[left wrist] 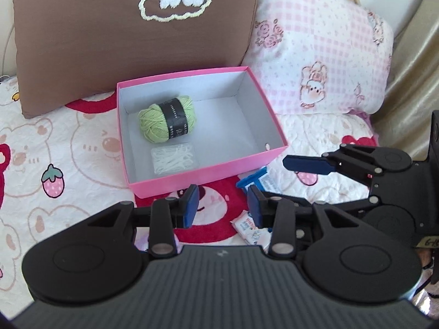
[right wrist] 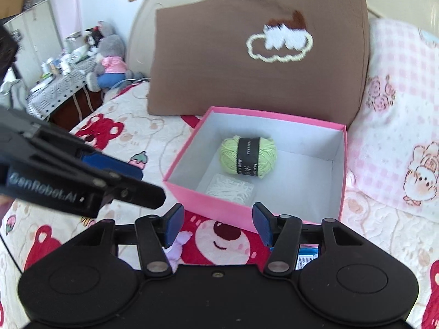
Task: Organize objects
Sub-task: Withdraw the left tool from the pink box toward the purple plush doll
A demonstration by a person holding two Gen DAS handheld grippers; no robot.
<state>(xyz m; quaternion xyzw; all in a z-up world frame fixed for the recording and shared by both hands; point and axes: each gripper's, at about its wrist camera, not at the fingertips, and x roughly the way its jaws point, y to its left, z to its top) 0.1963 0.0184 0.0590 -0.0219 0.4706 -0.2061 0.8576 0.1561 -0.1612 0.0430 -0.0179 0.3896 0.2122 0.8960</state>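
Observation:
An open pink box [left wrist: 208, 176] lies on the bed, holding a green yarn ball [left wrist: 164, 118] and a clear packet of white loops [left wrist: 174, 160]. My left gripper [left wrist: 222, 205] hovers open in front of the box with nothing between its pads. Beneath it lie a blue packet [left wrist: 258, 181] and a white tissue packet [left wrist: 248, 229]. One of the right gripper's fingers [left wrist: 307, 164] juts in from the right. In the right wrist view my right gripper [right wrist: 218, 223] is open and empty before the pink box [right wrist: 219, 205], with the yarn ball [right wrist: 248, 156] inside. A purple item [right wrist: 178, 246] and the blue packet [right wrist: 307, 257] lie under it.
A brown pillow [left wrist: 109, 35] and a pink checked pillow [left wrist: 323, 54] lean behind the box. The bedspread [left wrist: 55, 150] shows red bears and strawberries. Past the bed's left edge stand a grey plush toy [right wrist: 108, 54] and a cluttered side table [right wrist: 60, 74].

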